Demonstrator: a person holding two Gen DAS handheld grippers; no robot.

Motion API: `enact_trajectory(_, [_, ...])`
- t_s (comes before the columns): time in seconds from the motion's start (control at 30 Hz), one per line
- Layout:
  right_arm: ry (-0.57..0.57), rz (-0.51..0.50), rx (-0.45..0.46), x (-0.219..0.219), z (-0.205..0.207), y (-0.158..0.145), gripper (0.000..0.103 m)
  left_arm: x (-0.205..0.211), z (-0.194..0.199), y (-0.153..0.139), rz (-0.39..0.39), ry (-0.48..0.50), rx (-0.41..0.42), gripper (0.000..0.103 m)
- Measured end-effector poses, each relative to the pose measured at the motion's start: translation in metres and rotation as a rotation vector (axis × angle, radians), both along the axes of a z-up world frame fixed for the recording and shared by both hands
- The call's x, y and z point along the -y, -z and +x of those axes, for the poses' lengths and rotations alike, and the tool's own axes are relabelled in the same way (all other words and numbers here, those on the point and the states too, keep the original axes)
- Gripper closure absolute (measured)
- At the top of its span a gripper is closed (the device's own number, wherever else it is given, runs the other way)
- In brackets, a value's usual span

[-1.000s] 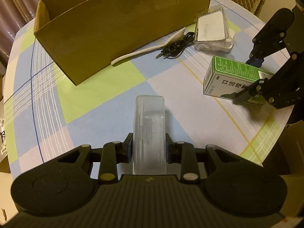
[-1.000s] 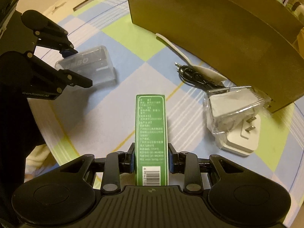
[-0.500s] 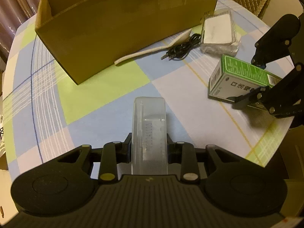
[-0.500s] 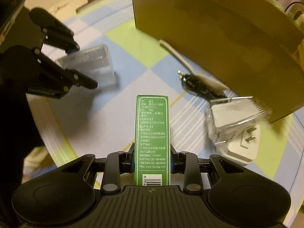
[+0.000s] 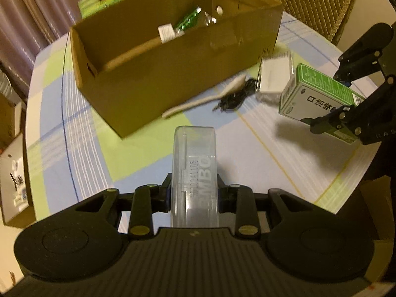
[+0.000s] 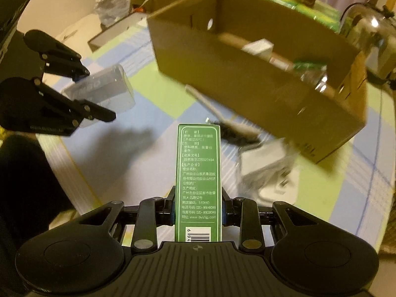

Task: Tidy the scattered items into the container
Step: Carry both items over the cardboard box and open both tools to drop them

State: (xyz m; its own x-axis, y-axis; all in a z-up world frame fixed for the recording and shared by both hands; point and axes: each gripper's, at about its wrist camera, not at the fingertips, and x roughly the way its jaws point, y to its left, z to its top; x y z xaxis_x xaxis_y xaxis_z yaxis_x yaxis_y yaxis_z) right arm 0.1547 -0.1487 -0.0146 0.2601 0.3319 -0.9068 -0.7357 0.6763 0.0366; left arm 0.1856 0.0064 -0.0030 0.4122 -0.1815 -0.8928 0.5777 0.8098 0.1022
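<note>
While both grippers hang above the checked tablecloth (image 5: 247, 153), each one carries something. Pinched between the fingers of the left gripper (image 5: 194, 195) is a clear plastic case (image 5: 194, 173), which points toward the cardboard box (image 5: 173, 74) and sits in the air in front of its near wall. Over to the right of the box, the right gripper (image 6: 198, 209) is clamped on a green carton (image 6: 198, 180) printed with Chinese text, also raised off the table.

Open at the top, the cardboard box already holds a small white block (image 5: 166, 32) and something green in shiny wrapping (image 5: 190, 21). Against the foot of the box's near wall lies a white spoon (image 5: 210, 95), its handle running along the wall. A coiled black cable (image 5: 235, 96) lies touching the spoon's bowl end, and just beside the cable, near the box's right corner, rests a white plug adapter in clear packaging (image 5: 273, 76). Motion blur softens these three things.
</note>
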Motion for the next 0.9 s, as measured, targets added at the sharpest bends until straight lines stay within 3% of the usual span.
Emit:
enact_trajectory(0.2, [0.015, 0.047, 0.066, -0.004, 0.019, -0.050, 0.075, 0.014, 0.017, -0.038, -0.005, 0.020, 0.059, 0.077])
enact_trajectory(0.47, [0.077, 0.094, 0.124, -0.013, 0.074, -0.101, 0.075, 0.027, 0.055, -0.079, -0.043, 0.002, 0.127, 0.077])
enact_trajectory(0.9, [0.207, 0.131, 0.080, -0.019, 0.165, -0.102, 0.075, 0.025, 0.138, -0.078, -0.128, -0.115, 0.108, 0.077])
